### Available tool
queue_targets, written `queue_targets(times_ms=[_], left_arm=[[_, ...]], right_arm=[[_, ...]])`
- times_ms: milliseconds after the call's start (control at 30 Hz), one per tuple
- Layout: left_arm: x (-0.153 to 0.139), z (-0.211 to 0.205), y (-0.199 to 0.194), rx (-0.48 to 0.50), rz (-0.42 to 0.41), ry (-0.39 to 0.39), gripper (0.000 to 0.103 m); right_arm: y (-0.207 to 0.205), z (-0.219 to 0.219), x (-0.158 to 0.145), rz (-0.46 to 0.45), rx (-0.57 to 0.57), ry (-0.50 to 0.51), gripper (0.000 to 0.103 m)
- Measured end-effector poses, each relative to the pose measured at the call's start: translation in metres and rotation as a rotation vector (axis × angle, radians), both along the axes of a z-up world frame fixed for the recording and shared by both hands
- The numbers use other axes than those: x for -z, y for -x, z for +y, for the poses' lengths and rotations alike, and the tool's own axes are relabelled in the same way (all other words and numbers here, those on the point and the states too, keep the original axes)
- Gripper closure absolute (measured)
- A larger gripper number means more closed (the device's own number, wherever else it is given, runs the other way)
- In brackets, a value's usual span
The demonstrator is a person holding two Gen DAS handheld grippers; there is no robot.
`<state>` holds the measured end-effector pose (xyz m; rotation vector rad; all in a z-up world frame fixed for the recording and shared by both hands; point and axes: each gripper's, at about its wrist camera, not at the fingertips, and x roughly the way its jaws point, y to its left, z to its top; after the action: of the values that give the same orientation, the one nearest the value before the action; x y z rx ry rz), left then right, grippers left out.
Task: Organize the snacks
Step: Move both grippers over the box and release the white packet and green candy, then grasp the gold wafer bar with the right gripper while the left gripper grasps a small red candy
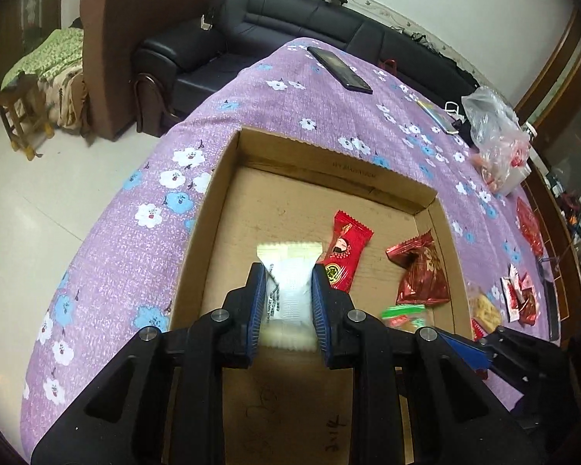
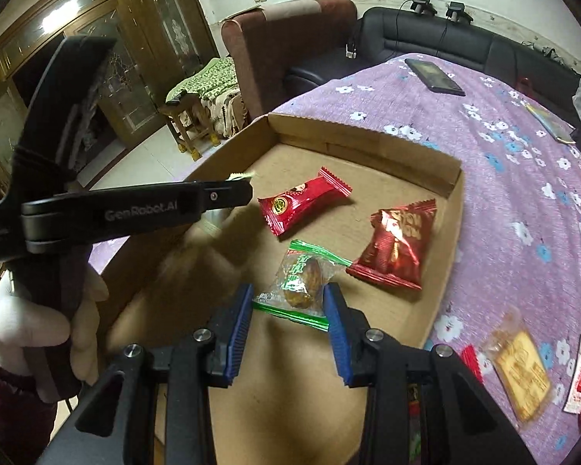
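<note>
Purple floral cloth (image 1: pixel 143 255) is covering the table, with a black leather sofa (image 1: pixel 290 19) and a brown armchair (image 1: pixel 135 38) sitting behind it and wooden cabinets (image 2: pixel 108 58) lining the wall. On the cloth a shallow cardboard tray (image 1: pixel 228 178) is lying open, holding a red candy (image 2: pixel 302 201), a dark red foil packet (image 2: pixel 397 246) and a clear green-edged date candy (image 2: pixel 300 283). Left gripper (image 1: pixel 286 302) is angling down over the tray, its blue pads pinching a white wrapped snack (image 1: pixel 290 290) tight between them. A hand (image 2: pixel 38 333) in a dark red sleeve is gripping its handle in the right wrist view. Right gripper (image 2: pixel 288 310) is also pointing down into the tray; its jaws are standing apart with the date candy lying between the fingertips, the right pad looking like it is touching the wrapper and the left pad staying clear. More snacks (image 2: pixel 523 372) are lying loose on the cloth right of the tray, a plastic bag (image 1: pixel 492 131) is sitting further back, and a black phone (image 1: pixel 339 69) is resting near the far edge.
</note>
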<state>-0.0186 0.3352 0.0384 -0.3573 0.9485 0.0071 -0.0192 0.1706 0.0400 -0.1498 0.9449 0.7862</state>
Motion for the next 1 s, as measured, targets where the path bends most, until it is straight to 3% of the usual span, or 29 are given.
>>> queue_targets(times_ms=[200, 367, 467, 667, 867, 933, 1000], left_arm=[[0.0, 0.006, -0.002, -0.035, 0.02, 0.04, 0.081], [-0.021, 0.003, 0.018, -0.037, -0.052, 0.081, 0.081], [-0.036, -0.007, 0.037, -0.013, -0.1, 0.098, 0.081], [-0.045, -0.044, 0.06, 0.079, -0.133, 0.121, 0.081], [-0.047, -0.091, 0.068, 0.176, -0.126, 0.11, 0.081], [-0.048, -0.103, 0.071, 0.211, -0.124, 0.1, 0.081], [-0.049, -0.116, 0.074, 0.243, -0.122, 0.088, 0.081]], right_arm=[[-0.003, -0.007, -0.008, -0.009, 0.018, -0.044, 0.053], [-0.003, -0.048, -0.032, -0.064, 0.084, -0.108, 0.053], [-0.009, -0.088, -0.037, -0.114, 0.171, -0.088, 0.05], [-0.031, -0.143, -0.013, -0.082, 0.286, 0.002, 0.05], [-0.037, -0.143, 0.016, -0.063, 0.261, 0.074, 0.049], [-0.037, -0.14, 0.024, -0.054, 0.242, 0.097, 0.041], [-0.033, -0.141, 0.028, -0.085, 0.235, 0.11, 0.041]])
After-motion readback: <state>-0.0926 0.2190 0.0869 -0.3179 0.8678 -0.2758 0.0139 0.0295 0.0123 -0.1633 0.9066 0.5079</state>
